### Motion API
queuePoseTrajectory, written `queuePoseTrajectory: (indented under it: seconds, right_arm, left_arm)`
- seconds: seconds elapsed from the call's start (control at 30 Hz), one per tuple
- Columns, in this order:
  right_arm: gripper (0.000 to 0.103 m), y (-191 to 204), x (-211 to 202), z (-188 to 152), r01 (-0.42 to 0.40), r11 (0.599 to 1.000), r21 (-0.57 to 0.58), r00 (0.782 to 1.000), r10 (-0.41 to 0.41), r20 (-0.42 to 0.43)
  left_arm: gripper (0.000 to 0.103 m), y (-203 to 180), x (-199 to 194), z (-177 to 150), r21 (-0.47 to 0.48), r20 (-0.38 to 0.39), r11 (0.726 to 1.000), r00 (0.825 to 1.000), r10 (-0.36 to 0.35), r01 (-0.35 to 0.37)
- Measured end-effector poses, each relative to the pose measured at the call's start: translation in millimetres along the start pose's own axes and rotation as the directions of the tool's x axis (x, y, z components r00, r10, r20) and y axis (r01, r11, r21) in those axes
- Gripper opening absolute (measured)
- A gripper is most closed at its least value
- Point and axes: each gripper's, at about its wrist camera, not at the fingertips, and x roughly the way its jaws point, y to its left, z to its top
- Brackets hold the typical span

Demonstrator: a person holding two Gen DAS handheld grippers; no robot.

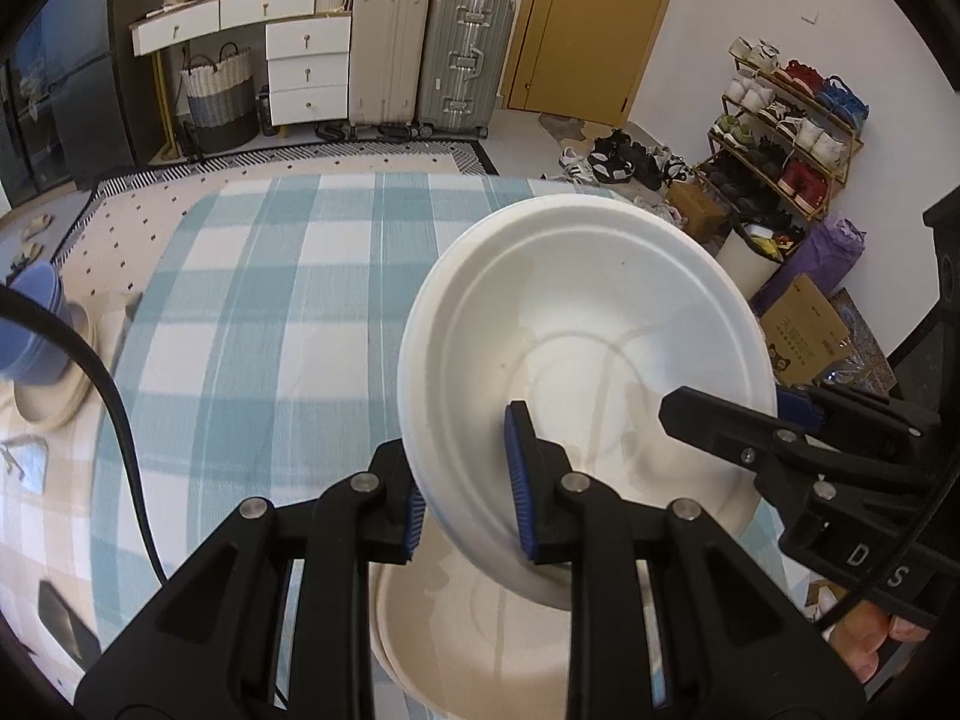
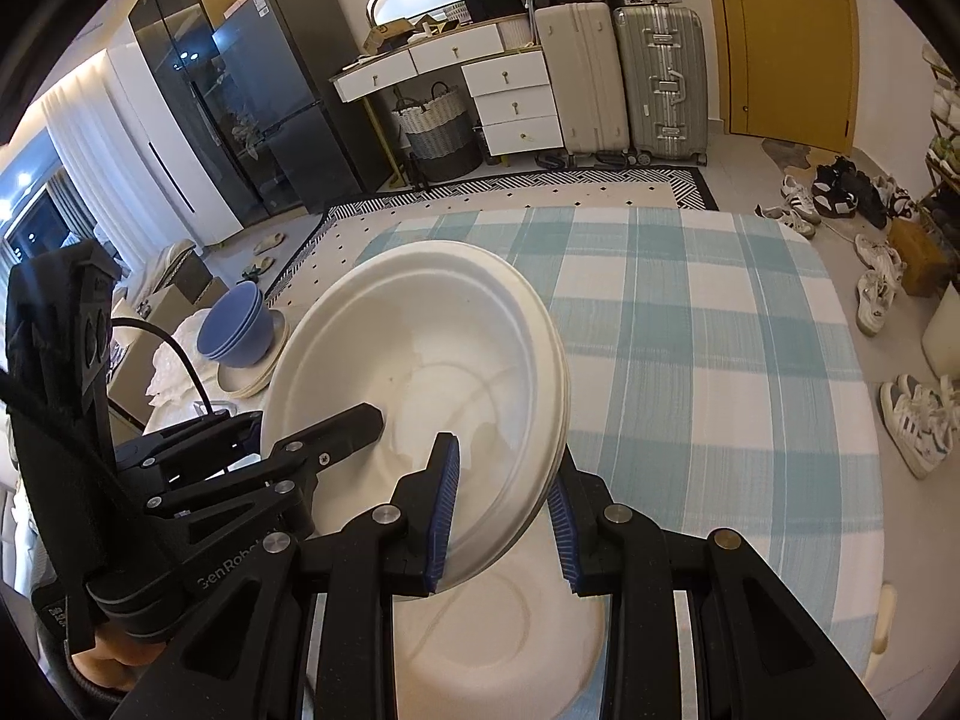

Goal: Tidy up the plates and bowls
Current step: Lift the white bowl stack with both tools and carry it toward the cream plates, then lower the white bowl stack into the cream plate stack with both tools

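I hold a stack of deep white plates tilted in the air over the checked table, one gripper on each side. My left gripper is shut on its left rim, one blue pad inside the dish and one underneath. My right gripper is shut on the opposite rim of the same stack; in the left wrist view it reaches in from the right. Another white plate lies on the table directly below. Nested blue bowls stand on cream plates at the far left.
The table wears a blue-and-white checked cloth. A black cable crosses it at the left. On the floor behind stand suitcases, a drawer unit, a woven basket and a shoe rack.
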Motion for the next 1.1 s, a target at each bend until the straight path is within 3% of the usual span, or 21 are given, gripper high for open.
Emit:
queuePoseTrajectory:
  seconds: [0.37, 0.97, 1.1]
  right_arm:
    - [0.03, 3.0, -4.3, -48.9, -0.007, 1.0, 0.008, 1.0, 0.007, -0.015]
    - [0.03, -7.3, 31.8, -92.2, -0.018, 1.0, 0.023, 0.995, 0.02, -0.103]
    - [0.03, -11.6, 41.5, -98.1, -0.022, 0.999, 0.035, 0.992, 0.026, -0.126]
  left_arm:
    - [0.021, -12.5, -11.7, -66.4, 0.03, -0.005, 0.999, 1.0, 0.02, -0.02]
    - [0.021, -0.1, 34.2, -105.6, 0.035, -0.093, 0.999, 0.995, 0.045, -0.042]
    - [0.021, 8.8, 50.4, -111.8, 0.002, -0.127, 1.0, 0.992, 0.022, -0.022]
